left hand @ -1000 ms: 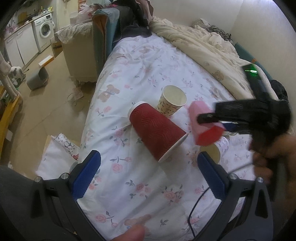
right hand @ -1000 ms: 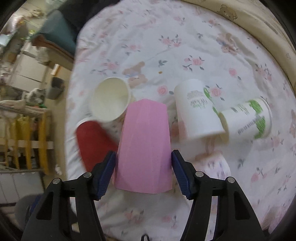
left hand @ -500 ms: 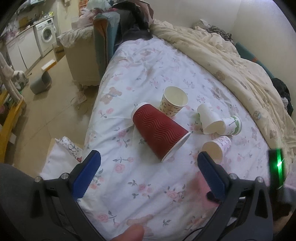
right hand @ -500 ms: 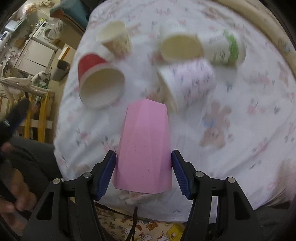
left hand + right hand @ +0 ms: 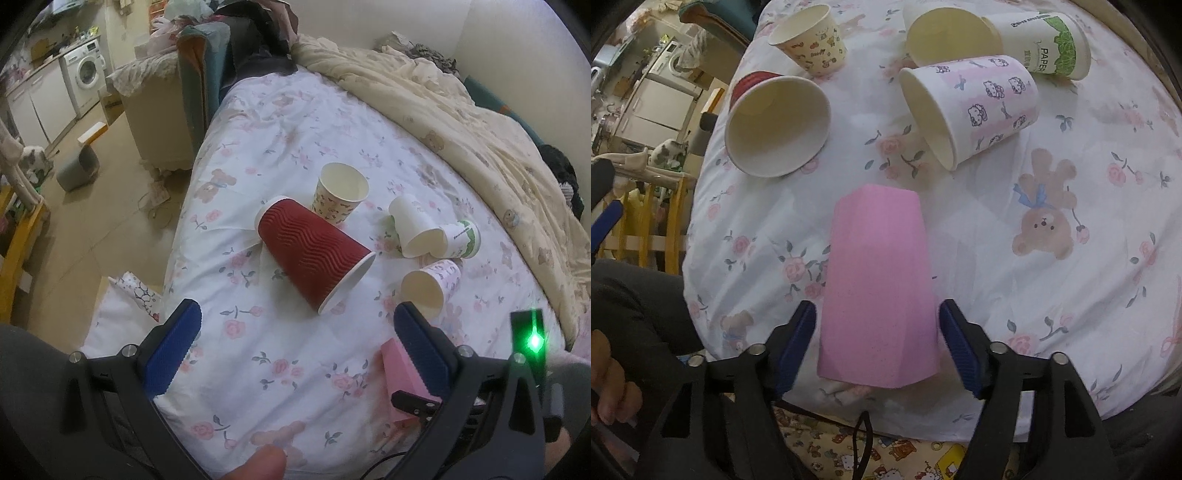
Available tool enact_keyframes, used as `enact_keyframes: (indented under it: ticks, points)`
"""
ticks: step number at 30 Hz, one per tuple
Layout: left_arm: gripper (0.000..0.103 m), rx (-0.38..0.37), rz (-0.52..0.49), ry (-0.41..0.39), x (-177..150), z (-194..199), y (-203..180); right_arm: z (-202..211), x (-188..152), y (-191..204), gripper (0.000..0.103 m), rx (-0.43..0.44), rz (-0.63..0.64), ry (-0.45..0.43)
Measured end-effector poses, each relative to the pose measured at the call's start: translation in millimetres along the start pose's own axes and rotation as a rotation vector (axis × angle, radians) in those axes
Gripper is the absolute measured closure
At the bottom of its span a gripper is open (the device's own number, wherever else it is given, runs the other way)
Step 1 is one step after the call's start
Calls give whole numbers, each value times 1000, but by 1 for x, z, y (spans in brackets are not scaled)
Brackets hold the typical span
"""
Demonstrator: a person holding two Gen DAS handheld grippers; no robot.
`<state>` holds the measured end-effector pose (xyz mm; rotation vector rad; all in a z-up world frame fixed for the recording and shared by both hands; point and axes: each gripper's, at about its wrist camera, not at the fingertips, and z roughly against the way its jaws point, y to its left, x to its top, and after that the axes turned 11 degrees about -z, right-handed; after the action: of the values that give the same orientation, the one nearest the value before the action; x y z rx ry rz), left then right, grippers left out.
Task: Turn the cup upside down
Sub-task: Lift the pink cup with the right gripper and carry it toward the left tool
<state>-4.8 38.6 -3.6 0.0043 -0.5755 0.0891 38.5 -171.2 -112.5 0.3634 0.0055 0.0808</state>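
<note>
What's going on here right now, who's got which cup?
The right gripper has the pink cup between its fingers, low over the near edge of the floral bedsheet. The left gripper is open and holds nothing. The red cup lies on its side further back among other paper cups.

My left gripper [image 5: 295, 332] has black arms, ribbed blue pads [image 5: 173, 347] and silver screws. My right gripper [image 5: 877, 339] matches it, with a black cable [image 5: 864, 443] under it and a green light [image 5: 533, 341] on top. Bare fingers [image 5: 609, 387] show beside a dark sleeve [image 5: 635, 306].
</note>
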Motion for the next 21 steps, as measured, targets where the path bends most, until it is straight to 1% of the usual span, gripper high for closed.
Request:
enact_keyframes:
  ticks: [1,6,9,12,14,18,21]
  points:
    - [0,3,-7,2,0,0,-2,3,0,0,22,4,4,-5]
    - [0,-4,-3,5,0,-1,-3,26,-1,1,18,50,13,-34]
    - [0,-11,-2,4,0,-2,-4,50,-2,-1,16,106,14,-88]
    - [0,-8,-15,-3,-1,-2,-9,70,-3,-6,15,135,23,-129]
    - [0,-7,-24,-1,-2,-2,-12,78,-4,-9,14,139,27,-154]
    - [0,-25,-34,37,-4,-6,-19,97,-3,-25,13,148,35,-233]
    - [0,-31,-61,74,-3,-14,-29,102,-4,-41,13,153,7,-282]
